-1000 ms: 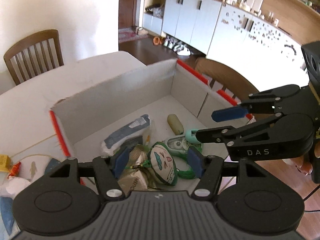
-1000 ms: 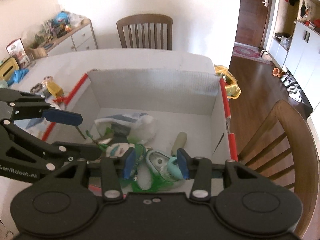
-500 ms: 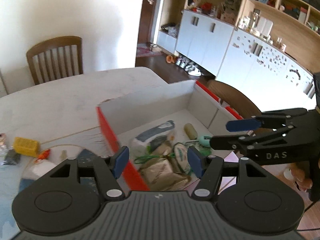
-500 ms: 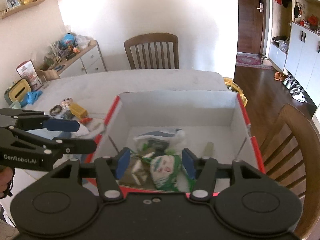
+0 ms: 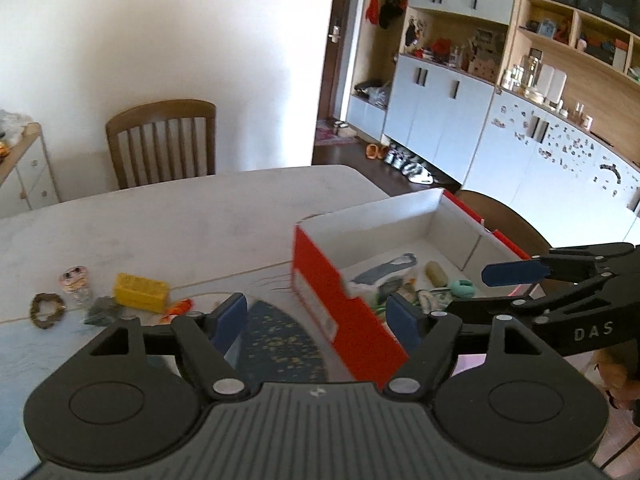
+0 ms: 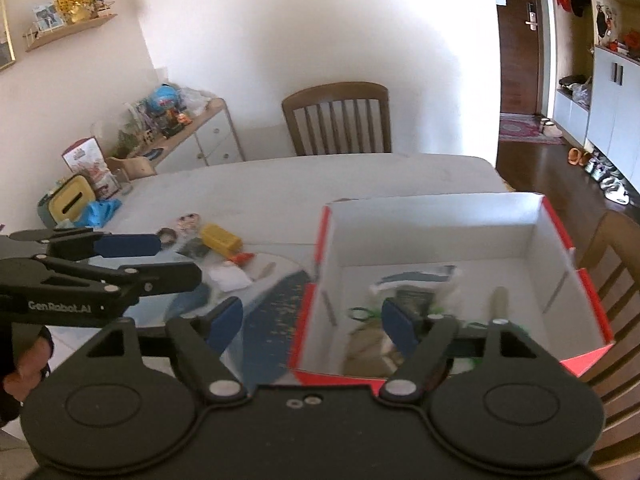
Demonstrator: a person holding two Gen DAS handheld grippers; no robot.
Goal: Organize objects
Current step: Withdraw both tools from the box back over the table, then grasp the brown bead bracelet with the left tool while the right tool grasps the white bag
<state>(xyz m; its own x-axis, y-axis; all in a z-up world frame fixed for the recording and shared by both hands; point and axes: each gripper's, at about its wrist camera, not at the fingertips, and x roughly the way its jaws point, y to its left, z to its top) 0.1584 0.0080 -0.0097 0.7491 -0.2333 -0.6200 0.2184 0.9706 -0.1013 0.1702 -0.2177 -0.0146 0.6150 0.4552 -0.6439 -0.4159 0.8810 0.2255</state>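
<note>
Red-and-white cardboard box (image 5: 352,312) sits right of centre in the left wrist view, lower right in the right wrist view (image 6: 448,220), on the white table (image 5: 180,220). Already inside: a blue-white packet (image 5: 384,272), a beige cylinder (image 5: 435,273), a teal round thing (image 5: 462,289), a brownish bag (image 6: 372,340), green bits, too blurred to name.

Left to sort, judged from the pile on the table mid-left: yellow block (image 5: 140,292), small jar with a cartoon face (image 5: 75,282), brown ring-like thing (image 5: 47,310), dark packet (image 5: 102,308), orange wrapper (image 5: 180,306), white crumpled piece (image 6: 230,278). So task looks partly done, several loose items remain.

Left gripper (image 5: 318,320) jaws have just been opening, spread wide, nothing held; box corner and blue mat (image 5: 276,344) show through the gap. Right gripper (image 6: 312,324) jaws also just been opening, wide apart, empty, box wall seen between them. Each gripper shows in the other's view: right one at right edge (image 5: 516,280), left one at left edge (image 6: 132,256).

Wooden chair (image 5: 160,144) behind the table, another chair (image 6: 616,272) beside the box, cabinets (image 5: 460,120) upper right.
</note>
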